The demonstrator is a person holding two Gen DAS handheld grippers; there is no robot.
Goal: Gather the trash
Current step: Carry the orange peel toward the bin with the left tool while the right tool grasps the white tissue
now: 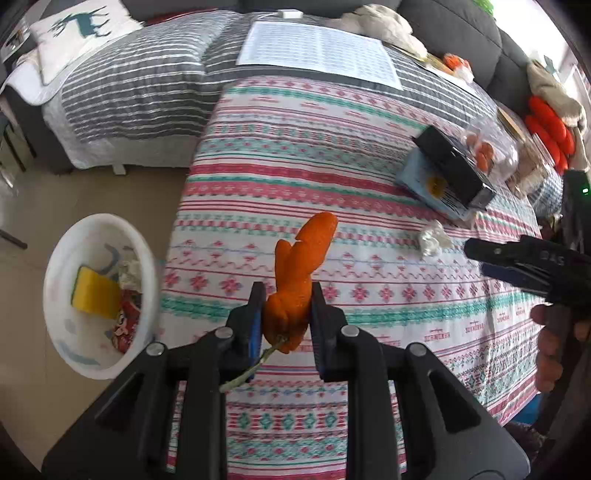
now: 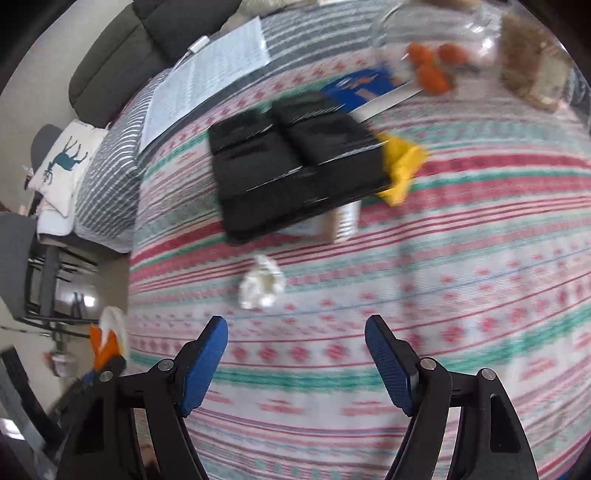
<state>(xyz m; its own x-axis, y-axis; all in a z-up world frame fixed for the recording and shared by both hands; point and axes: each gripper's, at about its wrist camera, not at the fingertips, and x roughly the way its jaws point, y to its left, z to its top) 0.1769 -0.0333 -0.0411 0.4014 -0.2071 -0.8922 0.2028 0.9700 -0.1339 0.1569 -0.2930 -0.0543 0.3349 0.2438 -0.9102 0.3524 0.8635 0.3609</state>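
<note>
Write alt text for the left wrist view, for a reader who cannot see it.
The left gripper holds an orange carrot-shaped peel above a red, green and white patterned tablecloth. A white plastic bin holding a yellow sponge stands on the floor to the left; a crumpled white tissue lies at right.

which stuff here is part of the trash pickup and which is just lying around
Job:
- orange peel, held in left gripper
- crumpled tissue, ahead of open right gripper
- white bin

Lying about:
- black case
- printed sheet
- deer pillow
</note>
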